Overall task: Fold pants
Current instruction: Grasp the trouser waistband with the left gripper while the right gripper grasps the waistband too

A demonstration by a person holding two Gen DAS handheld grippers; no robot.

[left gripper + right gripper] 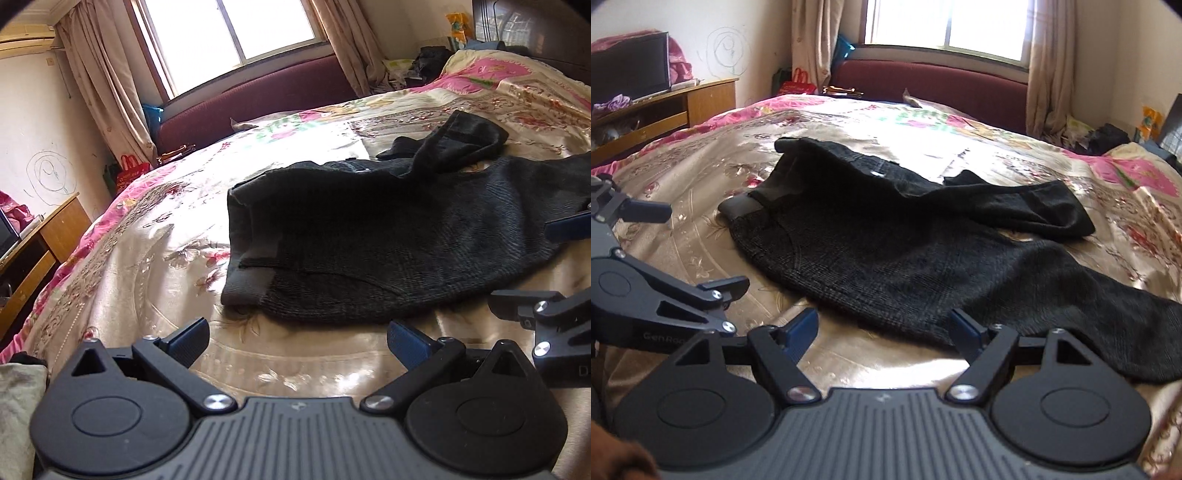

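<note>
Black ribbed knit pants point(886, 251) lie rumpled and unfolded at twelve o'clock on the glossy floral satin bedspread point(155, 251), one leg flopped across, while my left gripper point(297, 341) and right gripper point(884, 328) hover with jaws released, folding unstarted.

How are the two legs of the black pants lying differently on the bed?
The far leg is bent back over the pants and bunched up, while the near leg lies flat and stretched out. The far leg's end rests partly on the pants; the near leg's end rests on the bedspread, close to the right hand-held gripper. Both are the same dark knitted cloth, and no gripper holds either.
</note>
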